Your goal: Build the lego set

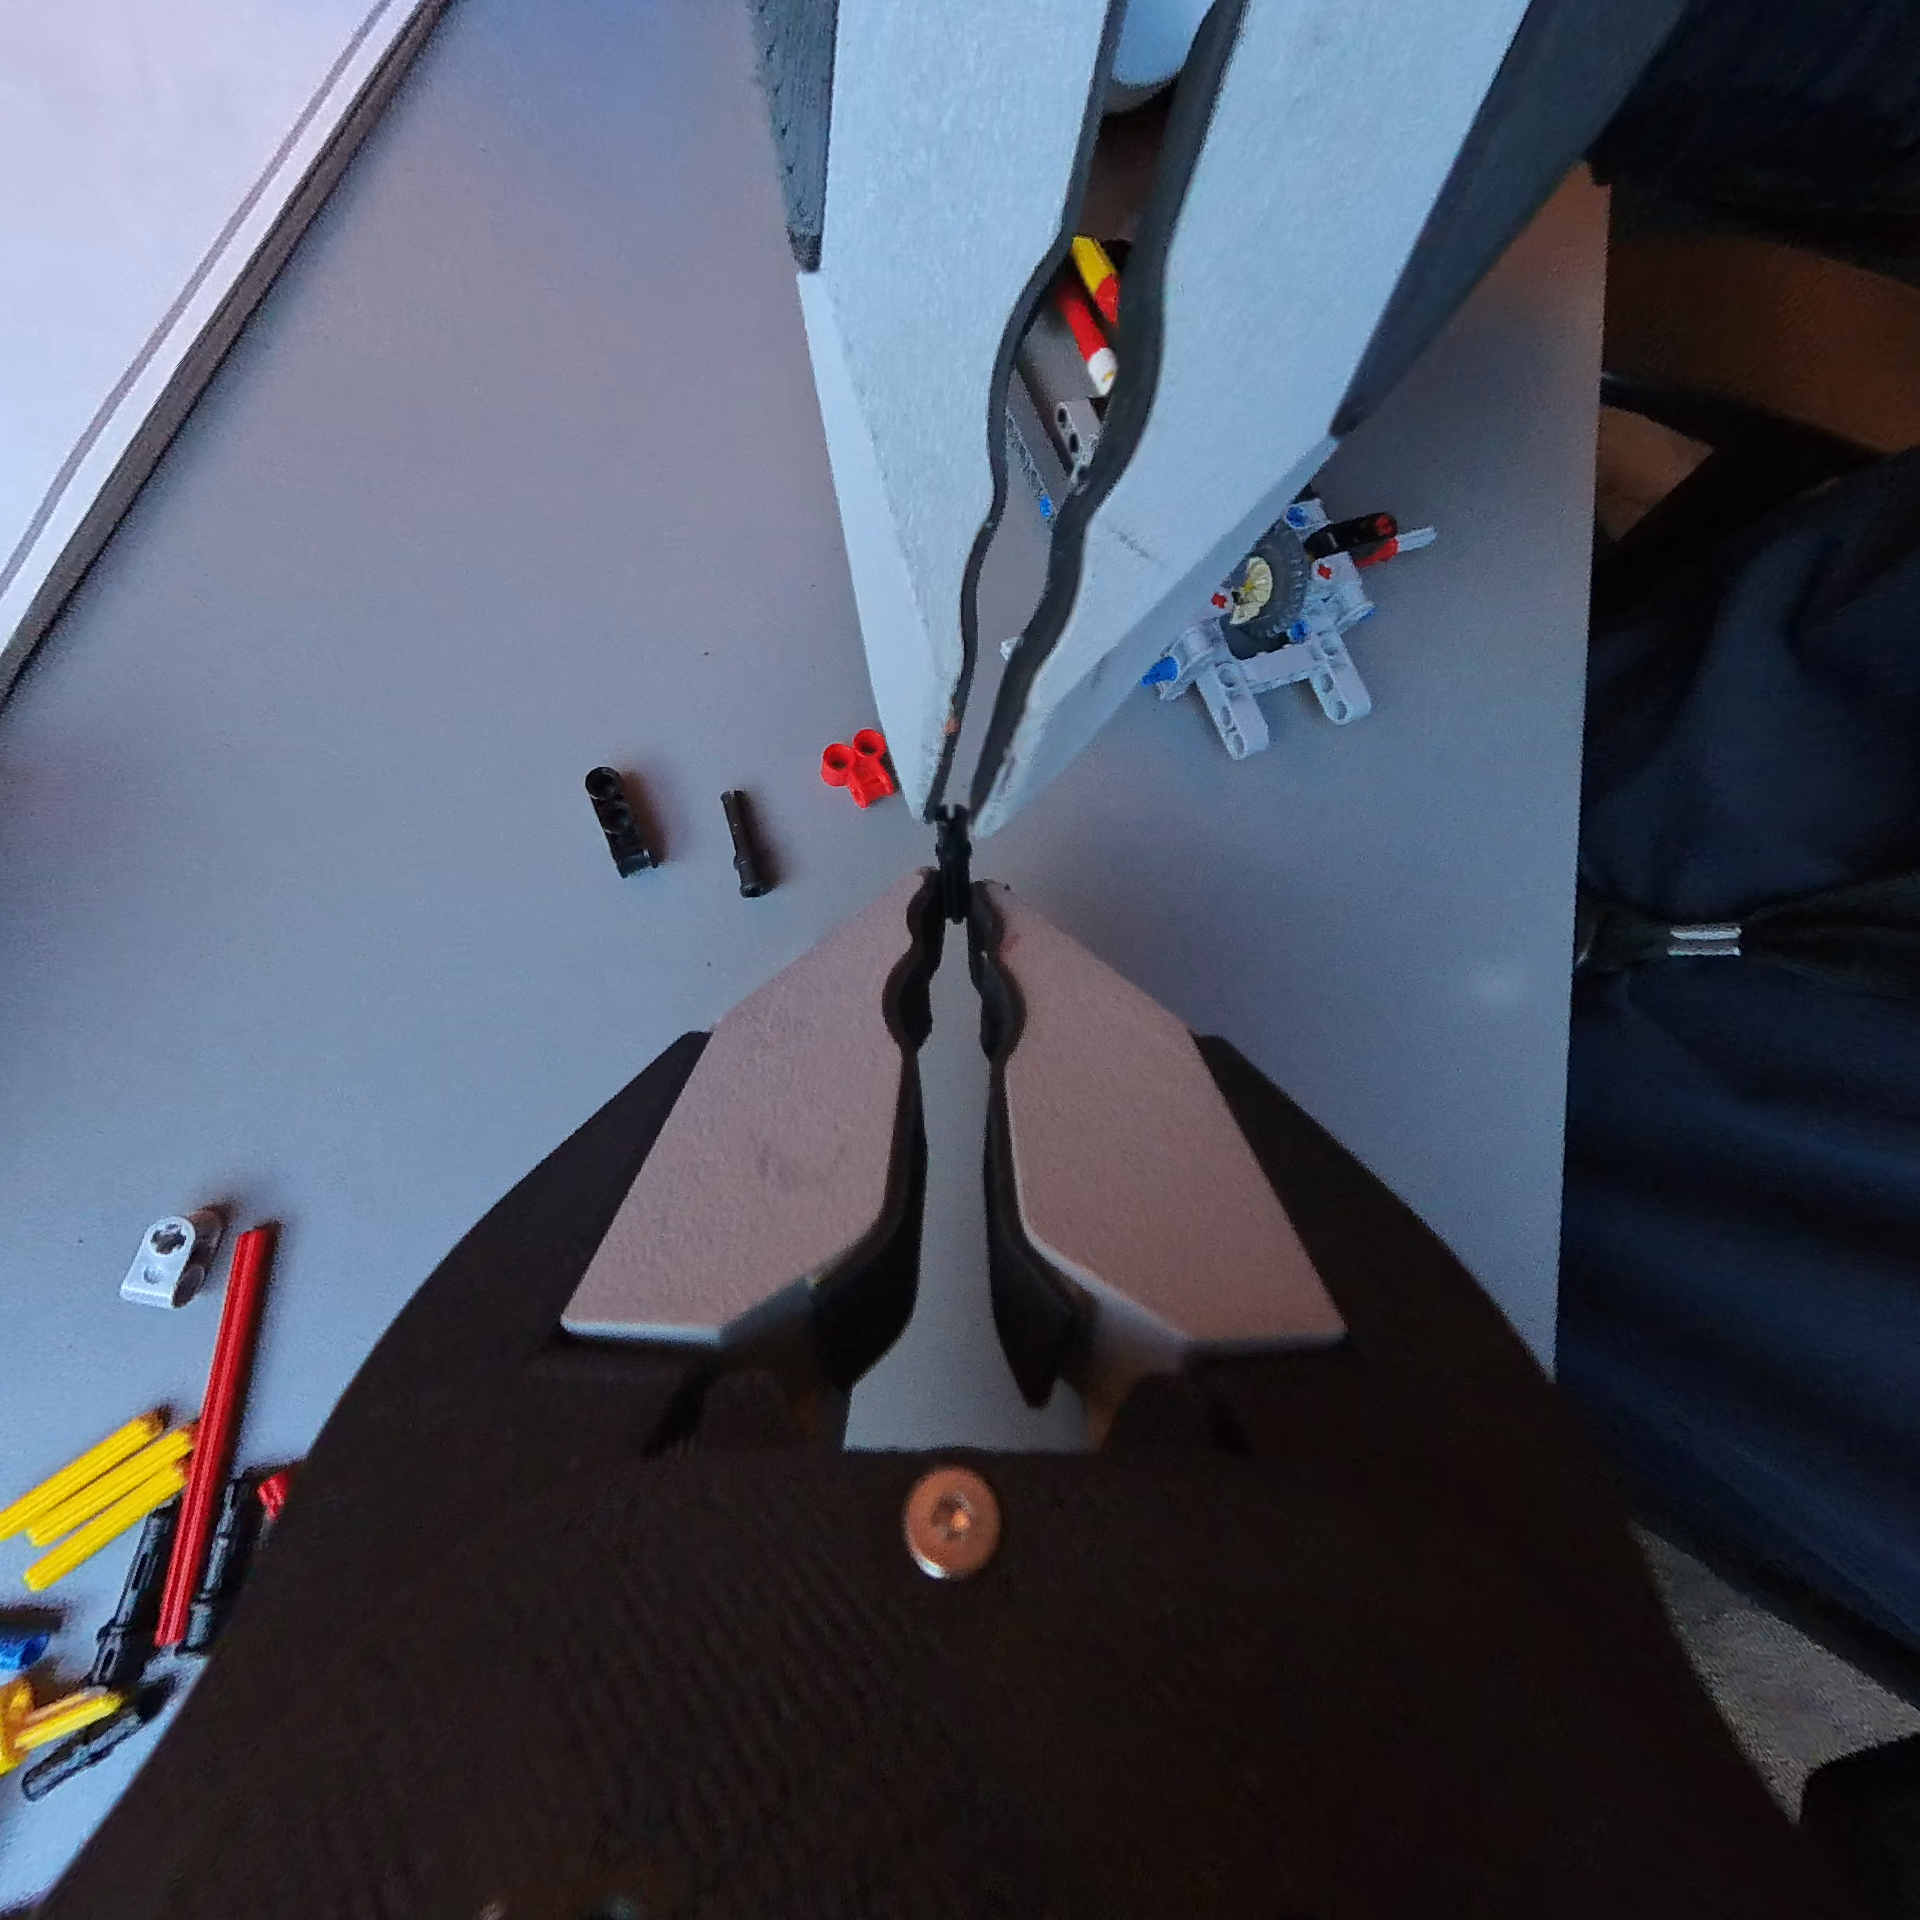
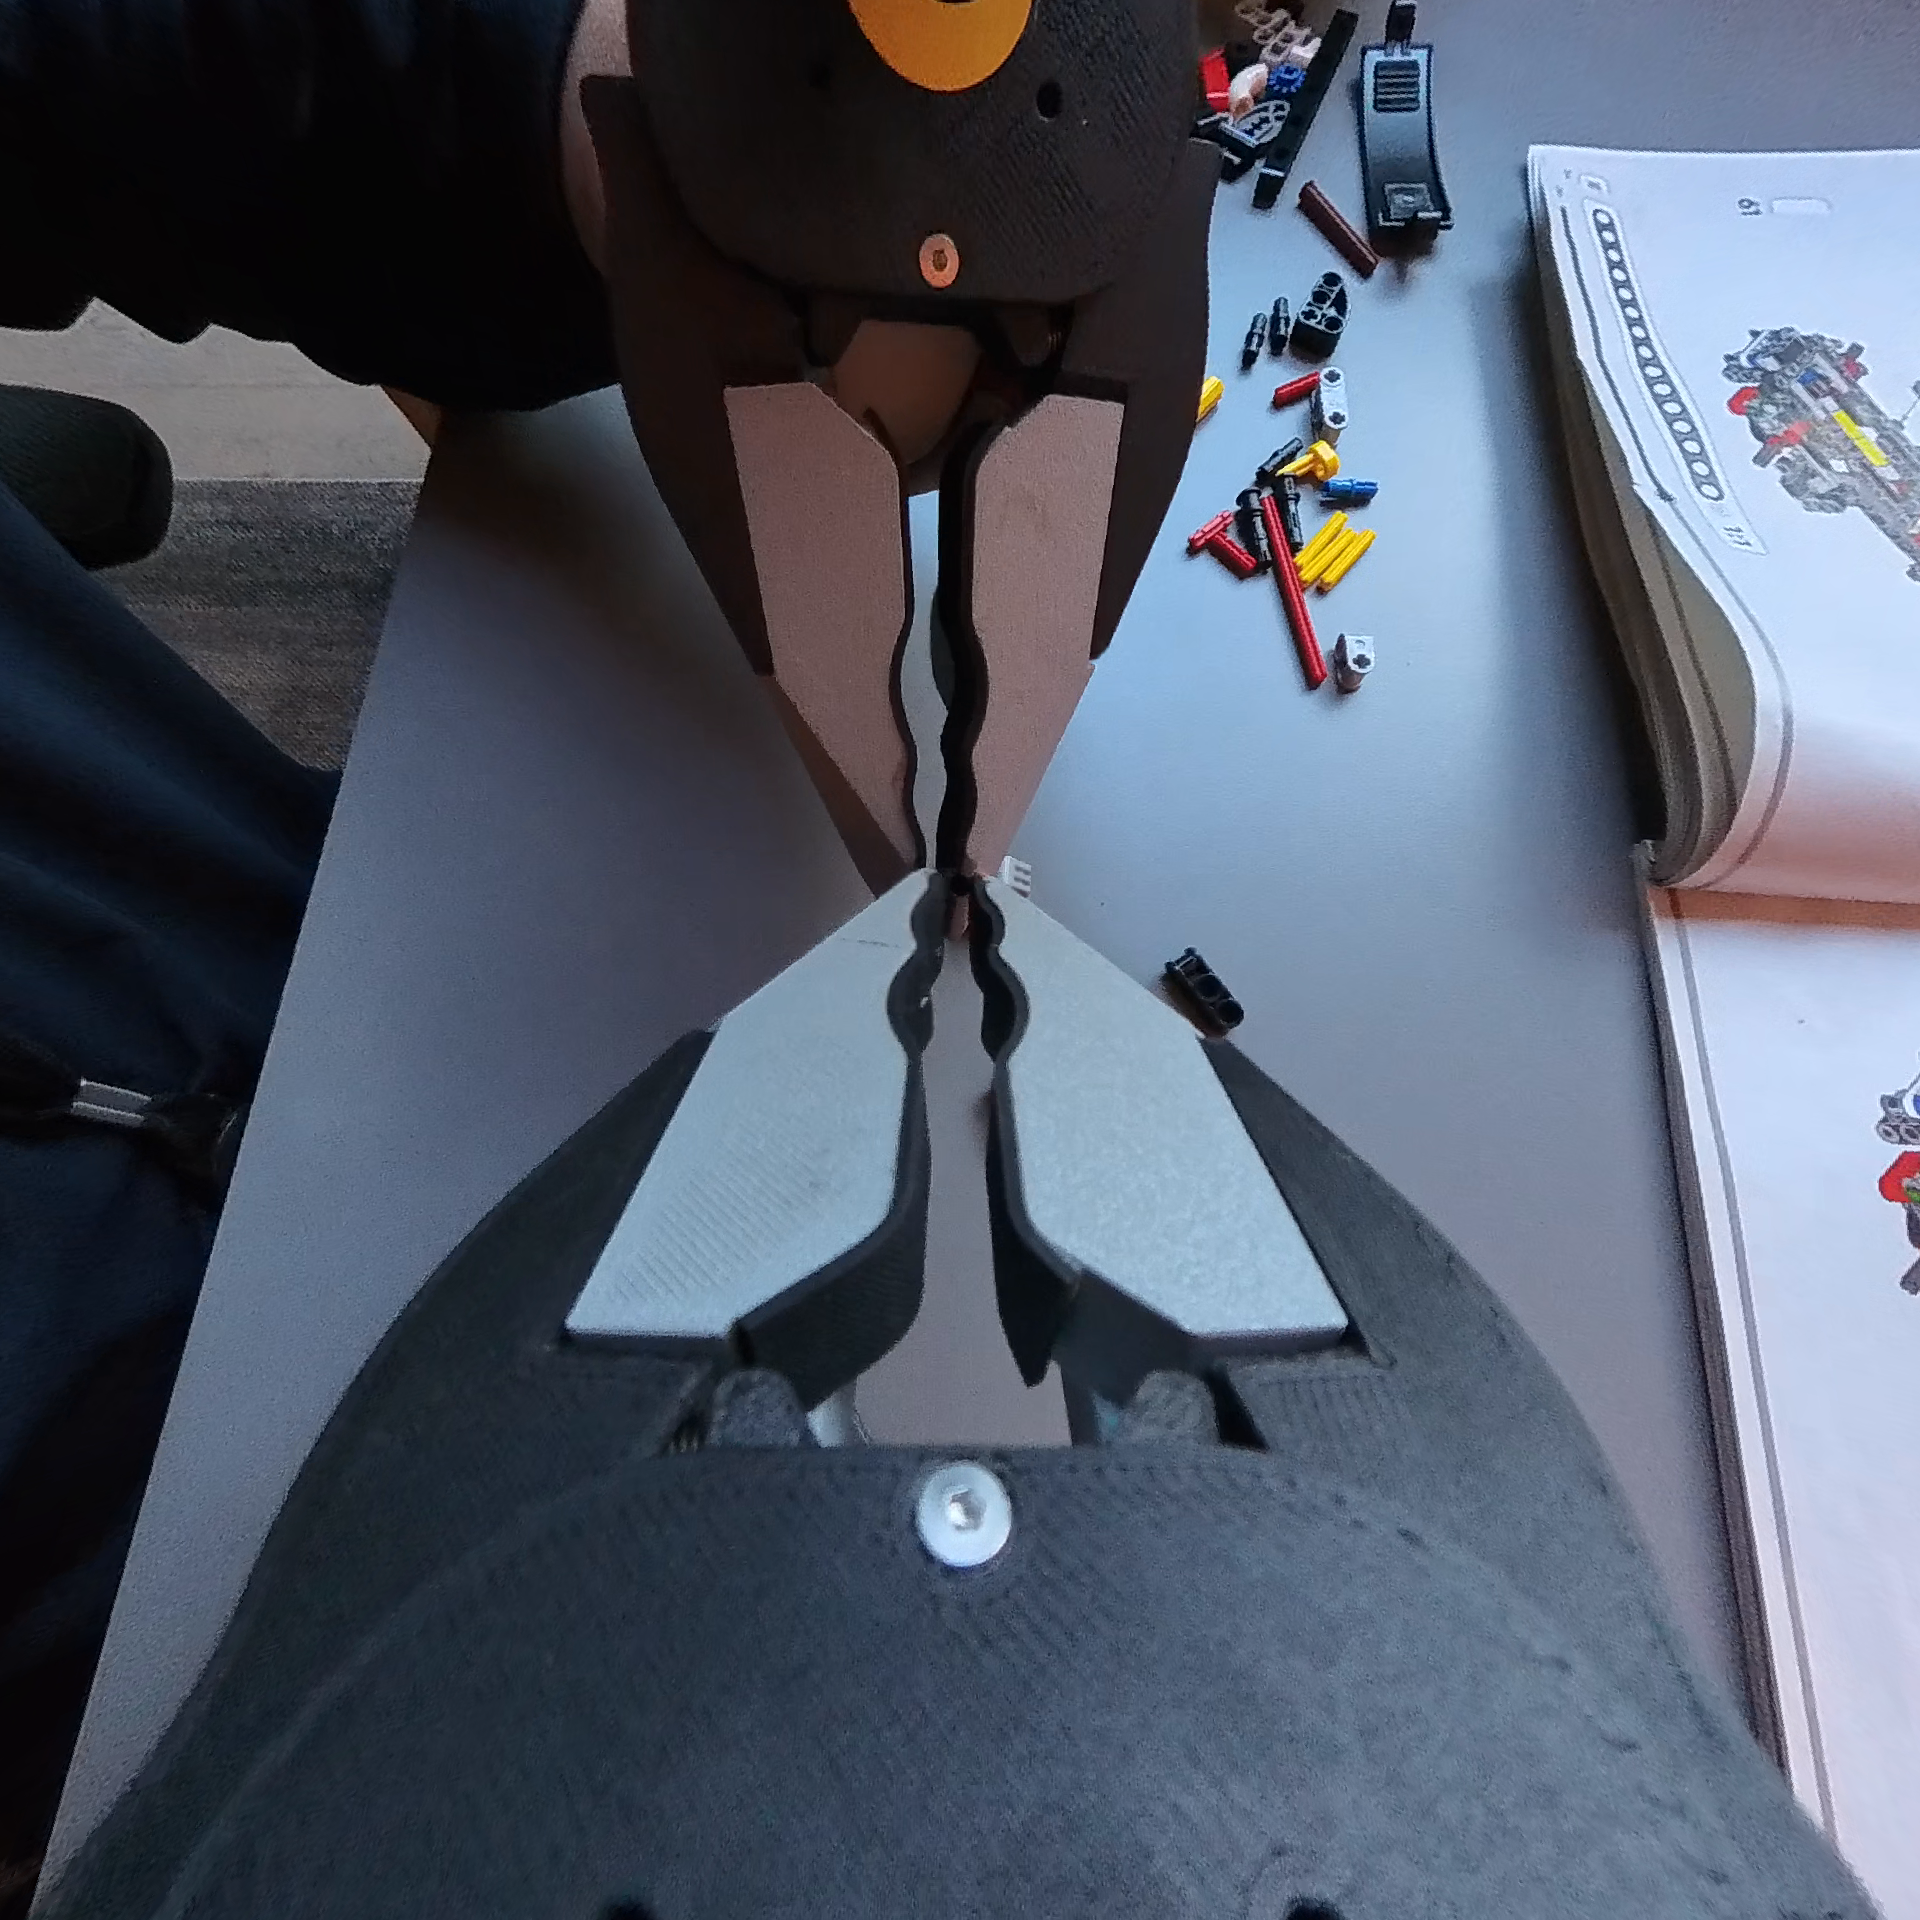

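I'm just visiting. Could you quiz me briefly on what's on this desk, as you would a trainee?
1. True or false: both hand-held grippers grip one small black pin between them, tip to tip.
2. What colour is the little connector beside the grey fingers?
3. What lies open at the desk's edge: A a laptop, B a booklet, C a tray?

Key: 1 true; 2 red; 3 B.

Loose red, yellow and black building pieces [image 2: 1288, 540] are scattered on the grey table [image 2: 1351, 831] beside an open instruction booklet [image 2: 1766, 520]
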The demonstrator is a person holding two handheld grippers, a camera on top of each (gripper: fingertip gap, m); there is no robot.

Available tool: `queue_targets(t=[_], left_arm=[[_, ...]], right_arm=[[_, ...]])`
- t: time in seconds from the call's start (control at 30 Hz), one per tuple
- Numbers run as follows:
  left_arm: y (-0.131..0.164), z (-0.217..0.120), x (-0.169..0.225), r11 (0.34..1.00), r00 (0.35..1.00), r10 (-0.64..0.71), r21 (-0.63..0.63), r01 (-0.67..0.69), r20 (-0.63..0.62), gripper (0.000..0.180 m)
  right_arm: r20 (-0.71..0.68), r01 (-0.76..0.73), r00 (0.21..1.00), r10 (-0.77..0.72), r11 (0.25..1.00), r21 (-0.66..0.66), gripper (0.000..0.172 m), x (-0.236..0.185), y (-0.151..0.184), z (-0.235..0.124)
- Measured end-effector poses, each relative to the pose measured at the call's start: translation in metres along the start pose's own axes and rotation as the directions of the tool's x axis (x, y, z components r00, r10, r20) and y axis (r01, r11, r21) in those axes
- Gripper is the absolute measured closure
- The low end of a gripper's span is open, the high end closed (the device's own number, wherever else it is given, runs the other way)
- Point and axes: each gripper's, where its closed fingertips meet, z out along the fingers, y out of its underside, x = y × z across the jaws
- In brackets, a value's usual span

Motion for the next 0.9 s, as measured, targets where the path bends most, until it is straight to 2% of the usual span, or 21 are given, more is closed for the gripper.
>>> queue_targets(t=[0.13,0.23,0.3,0.4,0.6,0.67,0.8,0.87,0.9], left_arm=[[0.001,0.001,0.001,1.000,1.000,0.017,-0.005,-0.017,0.004,0.179],[0.000,-0.007,-0.009,1.000,0.999,0.002,0.020,-0.003,0.052,0.178],[0.008,-0.013,-0.019,1.000,0.995,-0.004,-0.010,0.005,0.103,0.159],[0.022,-0.012,-0.028,0.997,0.988,0.028,-0.074,-0.017,0.153,0.149],[0.032,0.008,-0.029,0.989,0.984,0.092,-0.131,-0.072,0.154,0.154],[0.029,0.011,-0.029,0.991,0.984,0.095,-0.110,-0.079,0.149,0.163],[0.030,0.010,-0.032,0.992,0.984,0.098,-0.093,-0.085,0.147,0.165],[0.026,0.006,-0.038,0.998,0.983,0.064,-0.038,-0.058,0.173,0.165],[0.018,0.003,-0.037,0.999,0.988,0.025,0.035,-0.031,0.156,0.165]], right_arm=[[0.009,-0.002,1.000,0.002,1.000,-0.003,0.172,-0.001,0.002,0.000],[-0.036,-0.023,0.999,0.022,0.999,-0.029,0.172,0.007,0.007,-0.001],[-0.070,-0.049,0.997,0.044,0.996,-0.072,0.172,0.014,0.017,-0.002],[-0.079,-0.087,0.994,0.075,0.983,-0.159,0.172,0.017,0.033,0.005],[-0.083,-0.148,0.988,0.133,0.966,-0.213,0.172,0.018,0.046,0.017],[-0.082,-0.166,0.985,0.152,0.963,-0.213,0.172,0.018,0.047,0.018],[-0.107,-0.193,0.979,0.173,0.958,-0.214,0.172,0.022,0.050,0.018],[-0.130,-0.217,0.972,0.195,0.959,-0.180,0.172,0.027,0.046,0.015],[-0.130,-0.225,0.970,0.206,0.963,-0.150,0.170,0.028,0.042,0.012]])
